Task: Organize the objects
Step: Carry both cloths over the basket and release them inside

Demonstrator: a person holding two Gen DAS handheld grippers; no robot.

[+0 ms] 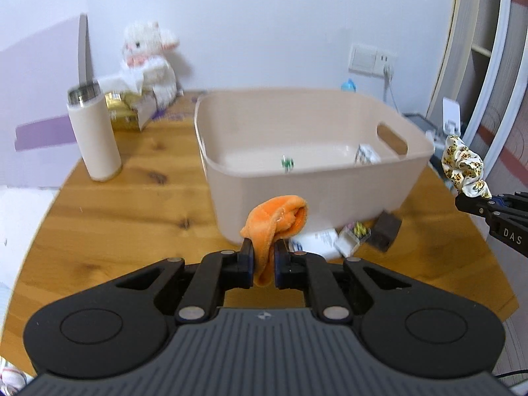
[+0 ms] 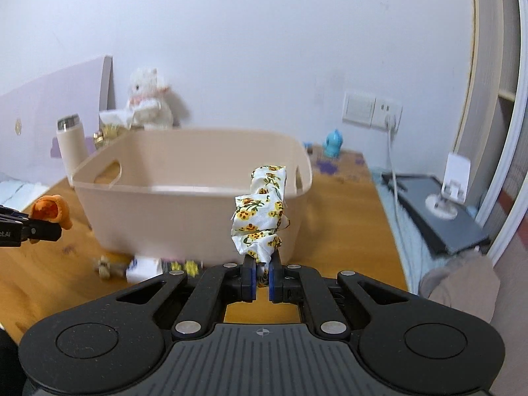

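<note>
Over the knotty wooden table (image 1: 109,217), the left gripper (image 1: 264,260) pinches orange plush (image 1: 277,221), the right gripper (image 2: 261,275) a floral scrunchie (image 2: 260,217).

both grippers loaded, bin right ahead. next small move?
Probably carry the left gripper forward over the beige bin rim: it is shut on the orange plush piece, short of the near wall. The right gripper holds the floral scrunchie, likewise outside.

Only one clear reading: white capitals "DAS" stood on the black body of my right gripper (image 1: 475,205), seen off to the right of my left tool. On my left gripper (image 2: 57,231), at the far left of my right tool's view, white lettering ran off the frame edge; I made out only "AI". Print on the small packets (image 1: 325,242) ahead was too blurred to read.
</note>
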